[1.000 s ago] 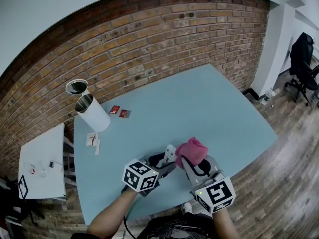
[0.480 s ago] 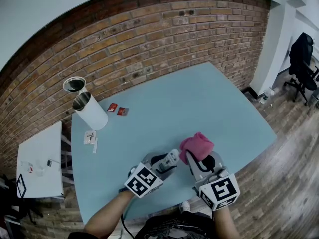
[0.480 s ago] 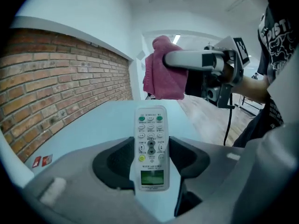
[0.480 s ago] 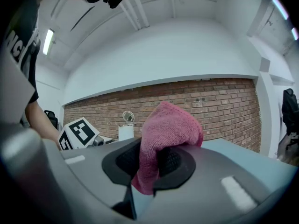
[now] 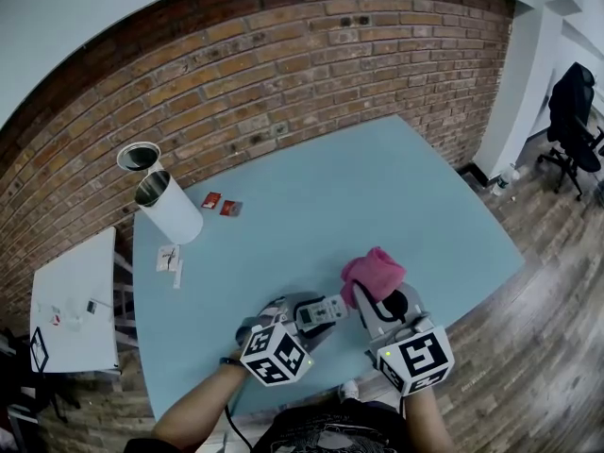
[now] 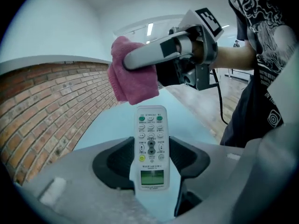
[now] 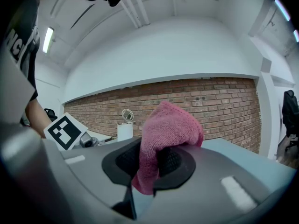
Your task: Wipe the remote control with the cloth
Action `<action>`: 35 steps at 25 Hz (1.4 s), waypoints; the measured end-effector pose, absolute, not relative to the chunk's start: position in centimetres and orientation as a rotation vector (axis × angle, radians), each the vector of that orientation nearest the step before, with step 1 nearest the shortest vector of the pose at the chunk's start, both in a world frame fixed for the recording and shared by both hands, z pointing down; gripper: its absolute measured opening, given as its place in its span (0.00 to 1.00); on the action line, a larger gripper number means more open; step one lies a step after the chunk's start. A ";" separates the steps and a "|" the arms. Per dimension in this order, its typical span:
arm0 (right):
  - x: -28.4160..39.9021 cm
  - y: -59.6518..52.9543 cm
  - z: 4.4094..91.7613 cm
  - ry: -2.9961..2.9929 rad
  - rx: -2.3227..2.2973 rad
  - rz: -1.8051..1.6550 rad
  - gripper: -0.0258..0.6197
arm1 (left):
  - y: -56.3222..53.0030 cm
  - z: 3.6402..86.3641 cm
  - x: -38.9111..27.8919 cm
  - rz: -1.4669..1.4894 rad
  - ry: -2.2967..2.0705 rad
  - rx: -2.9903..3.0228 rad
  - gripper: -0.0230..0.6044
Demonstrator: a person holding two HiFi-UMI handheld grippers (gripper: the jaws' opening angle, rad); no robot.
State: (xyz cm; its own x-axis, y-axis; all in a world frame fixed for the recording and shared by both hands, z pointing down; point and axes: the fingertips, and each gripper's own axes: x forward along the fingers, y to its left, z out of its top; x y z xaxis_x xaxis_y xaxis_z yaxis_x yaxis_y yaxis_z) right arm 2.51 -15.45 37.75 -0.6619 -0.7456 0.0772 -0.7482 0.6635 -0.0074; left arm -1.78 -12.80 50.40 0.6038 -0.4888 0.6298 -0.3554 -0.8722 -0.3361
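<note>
Left claw point(image 6: 151, 161) clamped wide on sides of remote point(image 6: 151, 139) — button face up, far end poking ahead of jaws. Right claw point(image 7: 156, 164) pinched on cloth point(image 7: 168, 125), wad bulging ahead, just beyond remote tip, apparently not touching. Wiping likely not yet begun. Remote: slim, white hard plastic, small screen. Cloth: pink, fuzzy, limp. Desk point(image 5: 377, 196) below — smooth, pale blue.

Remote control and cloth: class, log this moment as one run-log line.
left gripper: shut on remote control | right gripper: shut on cloth | cloth near remote's tip, contact unclear
</note>
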 end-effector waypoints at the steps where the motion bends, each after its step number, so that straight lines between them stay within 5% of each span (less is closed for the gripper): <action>1: 2.5 -15.5 37.6 -2.807 1.253 0.058 0.14 | -12.6 50.3 -1.7 -1.131 0.683 -2.623 0.41; 26: -1.6 -14.2 38.0 -2.927 0.891 0.144 0.14 | -8.9 48.0 -0.2 -1.052 0.467 -2.481 0.41; 35: 1.7 -16.1 37.8 -2.950 1.078 0.228 0.14 | -10.3 41.8 -1.6 -0.457 0.734 -3.151 0.41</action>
State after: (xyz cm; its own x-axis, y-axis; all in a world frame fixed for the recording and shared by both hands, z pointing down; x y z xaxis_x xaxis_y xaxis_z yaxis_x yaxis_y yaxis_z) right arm 1.69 -16.08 37.76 -0.7656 -0.6419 0.0429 -0.6409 0.7552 -0.1378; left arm -1.62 -10.35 41.77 0.8606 -0.4136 0.2970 -0.4488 -0.8917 0.0589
